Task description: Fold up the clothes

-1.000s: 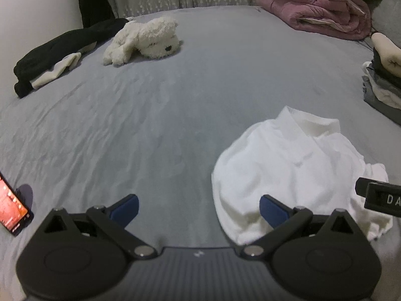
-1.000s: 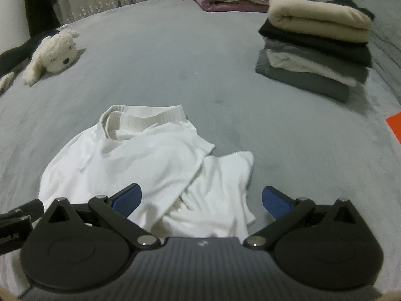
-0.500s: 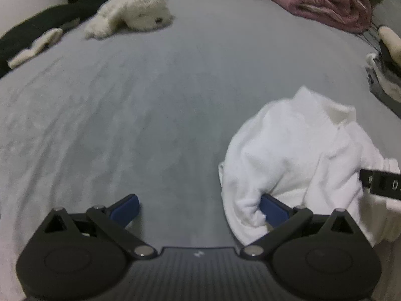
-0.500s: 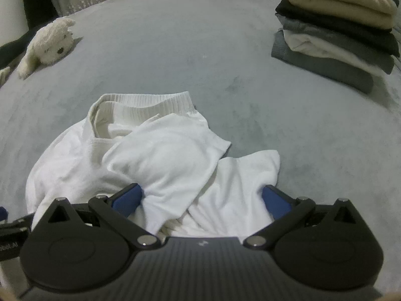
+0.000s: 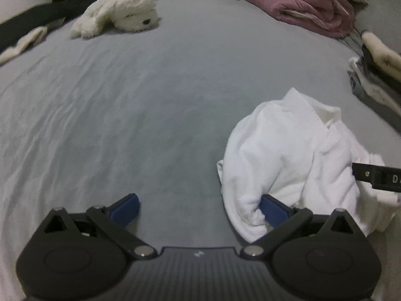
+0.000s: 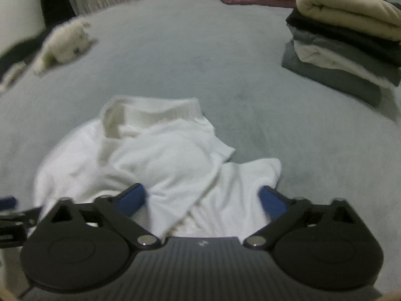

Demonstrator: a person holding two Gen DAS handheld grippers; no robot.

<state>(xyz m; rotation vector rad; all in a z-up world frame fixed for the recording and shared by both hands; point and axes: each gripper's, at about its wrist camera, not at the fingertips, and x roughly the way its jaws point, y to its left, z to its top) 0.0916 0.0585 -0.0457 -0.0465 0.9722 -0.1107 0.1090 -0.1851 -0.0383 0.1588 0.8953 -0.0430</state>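
Observation:
A crumpled white garment (image 5: 288, 150) lies on the grey bed sheet (image 5: 150, 100), its ribbed collar at the far side. My left gripper (image 5: 200, 209) is open at the garment's left edge; its right blue pad is pushed under a fold and its left pad stands over bare sheet. In the right wrist view the same garment (image 6: 163, 155) spreads between the blue pads of my right gripper (image 6: 203, 199). Those jaws are closing with cloth between them, and the pads do not press it. A black part of the right gripper (image 5: 378, 178) shows at the left view's right edge.
A stack of folded clothes (image 6: 345, 42) sits at the right. A white plush toy (image 5: 120, 12) and dark clothing (image 5: 27, 22) lie far left. A pink quilt (image 5: 300, 0) is piled at the far side. Curtains hang behind the bed.
My left gripper has sunk and moved right until its right pad slid under the garment's edge. My right gripper has come closer over the cloth and its pads have drawn inward a little.

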